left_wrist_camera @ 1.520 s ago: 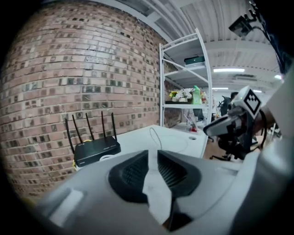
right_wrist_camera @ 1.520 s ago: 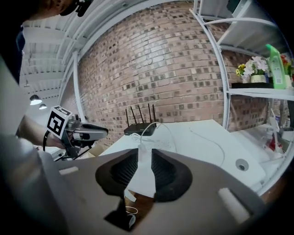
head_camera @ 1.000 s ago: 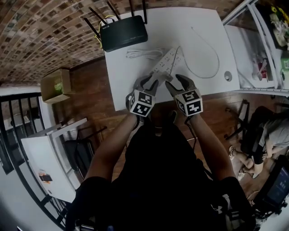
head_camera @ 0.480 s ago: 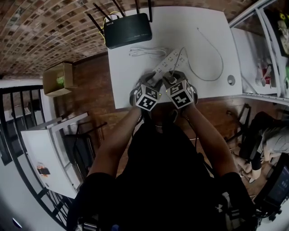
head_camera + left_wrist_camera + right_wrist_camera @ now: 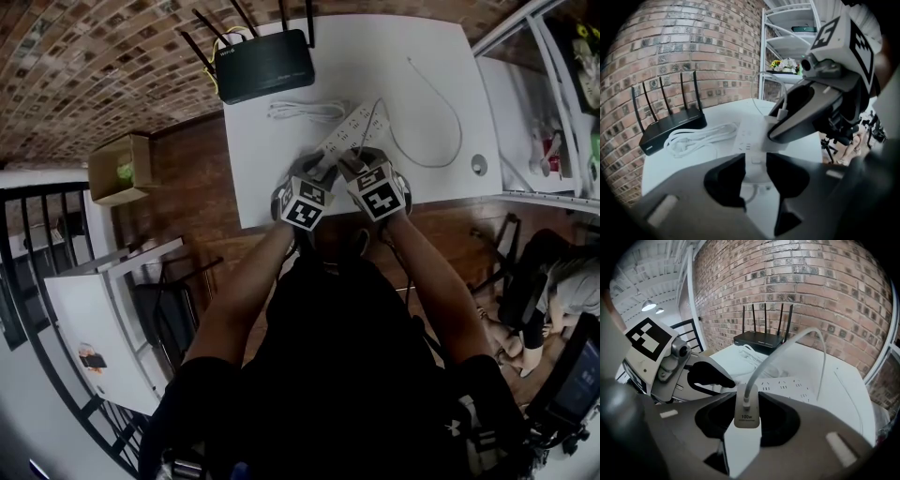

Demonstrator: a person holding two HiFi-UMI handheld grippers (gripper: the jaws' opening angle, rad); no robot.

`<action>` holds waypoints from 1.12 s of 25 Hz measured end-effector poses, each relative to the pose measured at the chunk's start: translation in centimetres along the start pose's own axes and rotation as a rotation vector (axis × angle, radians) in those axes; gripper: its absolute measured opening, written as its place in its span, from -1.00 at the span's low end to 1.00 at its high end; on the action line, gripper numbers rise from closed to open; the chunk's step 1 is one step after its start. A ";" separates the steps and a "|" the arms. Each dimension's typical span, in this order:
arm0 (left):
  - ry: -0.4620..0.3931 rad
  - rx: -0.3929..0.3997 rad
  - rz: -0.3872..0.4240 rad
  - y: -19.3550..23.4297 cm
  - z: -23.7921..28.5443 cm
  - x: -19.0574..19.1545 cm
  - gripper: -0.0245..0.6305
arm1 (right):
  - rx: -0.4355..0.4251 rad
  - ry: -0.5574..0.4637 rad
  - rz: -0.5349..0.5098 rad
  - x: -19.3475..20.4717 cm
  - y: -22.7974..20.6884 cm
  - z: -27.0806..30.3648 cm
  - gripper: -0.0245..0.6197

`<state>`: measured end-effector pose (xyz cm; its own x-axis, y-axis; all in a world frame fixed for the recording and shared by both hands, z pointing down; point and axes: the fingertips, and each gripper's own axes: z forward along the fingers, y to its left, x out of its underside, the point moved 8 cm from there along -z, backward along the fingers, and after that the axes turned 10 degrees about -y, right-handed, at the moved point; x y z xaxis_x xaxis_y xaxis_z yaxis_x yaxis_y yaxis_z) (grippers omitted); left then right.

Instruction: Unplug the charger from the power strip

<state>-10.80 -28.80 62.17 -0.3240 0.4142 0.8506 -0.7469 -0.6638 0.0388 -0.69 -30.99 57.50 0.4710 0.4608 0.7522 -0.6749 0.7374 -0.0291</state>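
A white power strip (image 5: 352,125) lies slantwise on the white table (image 5: 422,56). Its near end (image 5: 750,136) fills the gap between the jaws of my left gripper (image 5: 755,159), which are closing on its sides. The white charger (image 5: 746,420), marked 100w, stands plugged in at that end, its white cable (image 5: 787,345) arching away. My right gripper (image 5: 747,401) has its jaws closing on the charger, pads against both flanks. In the head view the left gripper (image 5: 317,173) and right gripper (image 5: 358,164) sit side by side over the strip's near end.
A black router (image 5: 262,66) with antennas stands at the table's far left. A coiled white cord (image 5: 300,111) lies between it and the strip. The charger's cable (image 5: 441,122) loops across the right half. A white shelf unit (image 5: 544,103) stands to the right.
A second ago both grippers were apart and wide open above the strip's near end. They have come down and together, left onto the strip, right onto the charger.
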 end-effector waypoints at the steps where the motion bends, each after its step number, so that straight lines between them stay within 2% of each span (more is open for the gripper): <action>1: 0.003 0.002 -0.002 0.0 0.1 0.0 -0.48 | -0.001 0.003 -0.011 -0.1 0.0 0.0 -0.49; 4: 0.015 0.006 -0.004 -0.1 0.2 -0.2 -0.48 | 0.017 0.019 -0.116 -0.6 0.5 -0.3 -0.49; 6: 0.019 0.006 -0.002 -0.1 0.2 -0.3 -0.48 | 0.033 0.021 -0.143 -0.6 0.8 -0.3 -0.49; 11: 0.020 0.011 0.002 -0.1 0.2 -0.4 -0.48 | 0.029 -0.024 0.035 0.2 0.0 -0.4 -0.49; 16: 0.025 0.016 0.002 -0.1 0.2 -0.4 -0.48 | 0.035 -0.020 -0.067 -0.1 0.4 -0.8 -0.49; 19: 0.026 0.015 0.002 -0.1 0.2 -0.4 -0.48 | 0.035 -0.017 -0.081 -0.2 0.6 -0.7 -0.49; 24: 0.027 0.010 0.004 -0.3 0.3 -0.4 -0.48 | 0.034 -0.043 -0.054 0.0 0.4 -1.0 -0.49; 28: 0.027 0.007 0.003 -0.2 0.2 -0.4 -0.48 | 0.013 -0.110 0.095 1.1 -0.7 -1.3 -0.49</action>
<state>-10.40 -28.95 61.96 -0.3416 0.4290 0.8362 -0.7418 -0.6694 0.0404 1.01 -30.37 57.50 0.3402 0.4710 0.8139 -0.7213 0.6860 -0.0954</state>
